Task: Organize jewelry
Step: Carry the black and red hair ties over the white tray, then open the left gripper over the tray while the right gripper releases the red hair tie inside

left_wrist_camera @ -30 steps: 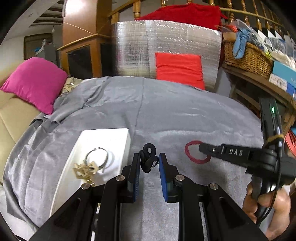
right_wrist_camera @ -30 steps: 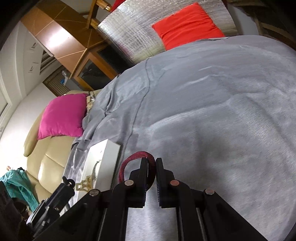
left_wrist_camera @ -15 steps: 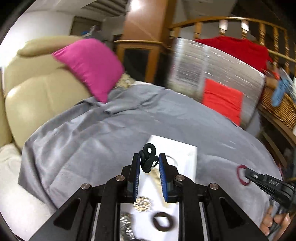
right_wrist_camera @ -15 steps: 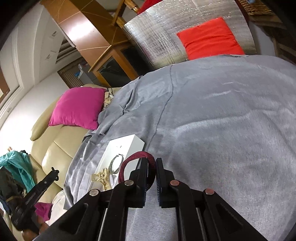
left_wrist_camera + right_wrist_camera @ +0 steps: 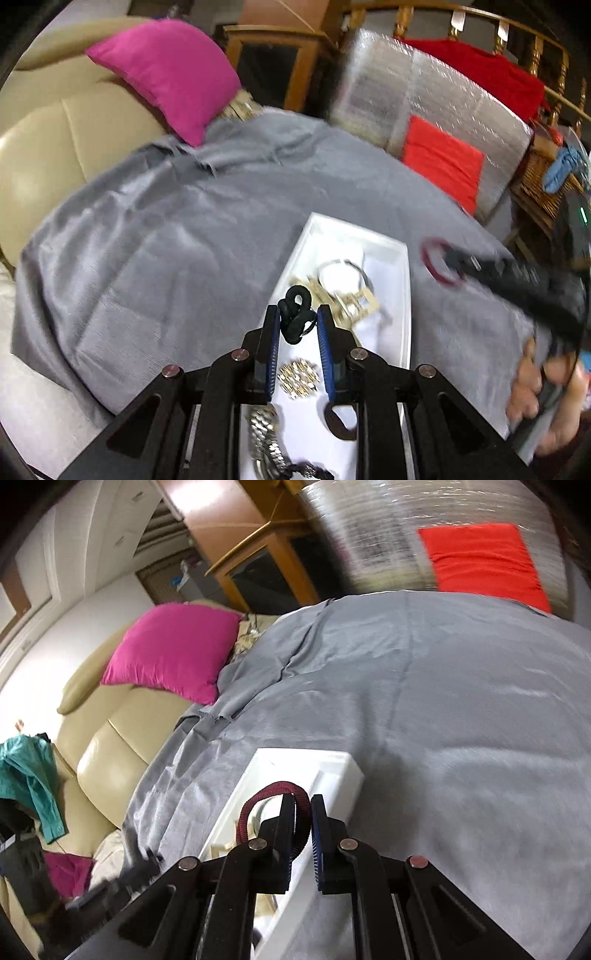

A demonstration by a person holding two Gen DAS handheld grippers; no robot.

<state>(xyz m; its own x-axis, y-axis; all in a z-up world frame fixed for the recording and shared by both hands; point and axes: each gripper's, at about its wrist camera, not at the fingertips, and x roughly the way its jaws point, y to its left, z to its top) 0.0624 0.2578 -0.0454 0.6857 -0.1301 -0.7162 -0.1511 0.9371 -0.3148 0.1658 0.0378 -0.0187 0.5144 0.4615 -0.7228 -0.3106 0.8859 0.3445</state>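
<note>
A white tray point(image 5: 400, 295) lies on the grey cloth and holds a silver bangle point(image 5: 341, 271), gold pieces point(image 5: 298, 376), a metal watch band point(image 5: 264, 432) and a dark ring point(image 5: 338, 424). My left gripper point(image 5: 295, 321) hangs over the tray, shut on a black knotted hair tie point(image 5: 294, 309). My right gripper point(image 5: 303, 808) is shut on a dark red band point(image 5: 267, 794) just above the tray's point(image 5: 332, 764) far end. In the left wrist view the right gripper point(image 5: 448, 258) comes in from the right, the red band point(image 5: 434, 260) blurred at its tip beside the tray.
The grey cloth point(image 5: 166, 240) covers a round table. A beige sofa point(image 5: 55, 147) with a pink cushion point(image 5: 170, 70) stands to the left. A foil-wrapped panel with a red pad point(image 5: 439, 158) leans at the back, a wicker basket point(image 5: 539, 184) beyond it. A hand point(image 5: 546, 398) holds the right gripper.
Both grippers have swung left toward the tray. The left one now hangs over the tray's contents with the black tie. The right one carried the red band from bare cloth to the tray's edge.
</note>
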